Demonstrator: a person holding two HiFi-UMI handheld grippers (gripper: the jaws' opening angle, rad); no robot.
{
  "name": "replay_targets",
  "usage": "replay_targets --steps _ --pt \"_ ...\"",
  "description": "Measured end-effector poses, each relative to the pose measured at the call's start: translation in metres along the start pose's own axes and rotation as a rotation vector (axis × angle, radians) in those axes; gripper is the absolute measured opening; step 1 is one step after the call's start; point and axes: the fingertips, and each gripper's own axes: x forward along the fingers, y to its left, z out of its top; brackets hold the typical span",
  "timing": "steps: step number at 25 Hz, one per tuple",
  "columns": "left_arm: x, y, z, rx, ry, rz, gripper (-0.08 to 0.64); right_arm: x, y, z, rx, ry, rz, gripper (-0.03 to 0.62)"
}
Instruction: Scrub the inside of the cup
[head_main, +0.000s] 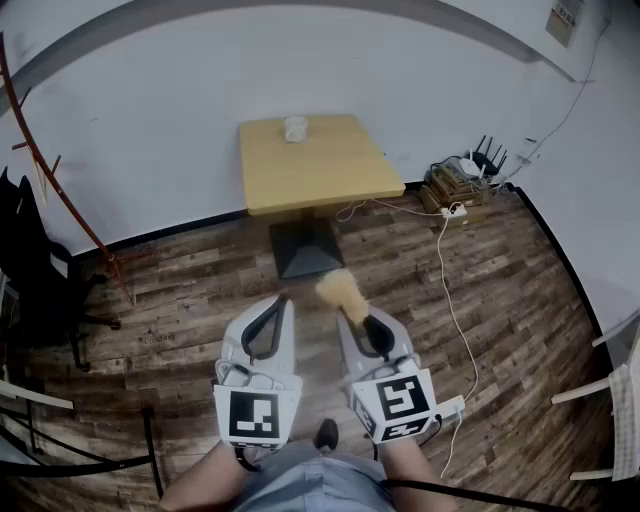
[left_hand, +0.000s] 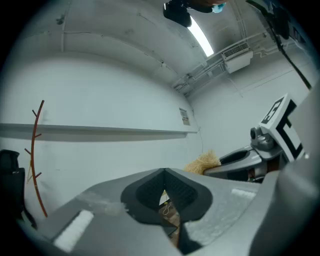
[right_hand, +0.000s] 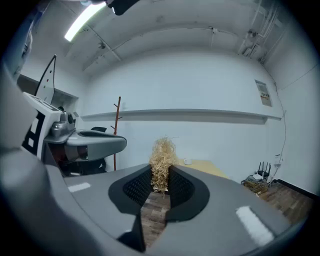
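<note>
The cup (head_main: 295, 128) sits at the far edge of the little wooden counter (head_main: 320, 175) by the wall, well apart from both grippers. The person stands back on the plank floor (head_main: 190, 285) with both tools held out roughly level, side by side, pointing toward the counter.

The right gripper (right_hand: 160, 176) has its jaws clamped on a straw-coloured scrubber (right_hand: 161, 162). The frizzy tuft sticks out past the tips, and from that gripper's view the cup shows as a tiny white thing just right of the tuft, way off.

The left gripper (left_hand: 164, 174) has its jaws closed tip to tip with nothing between them, just a sliver of floor showing through the gap behind the pads. So nothing is anywhere near the cup, and it stands upright and alone on the counter.
</note>
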Motion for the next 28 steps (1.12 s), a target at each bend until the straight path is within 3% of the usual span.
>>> replay_targets --steps 12,28 --pt "0.005 -0.023 -0.004 0.011 0.021 -0.010 0.020 -0.016 -0.014 -0.008 0.010 -0.001 0.009 0.072" --pt "0.036 -0.093 -0.012 0.018 0.076 -0.024 0.020 -0.042 -0.084 -0.031 0.096 -0.006 0.011 0.074"
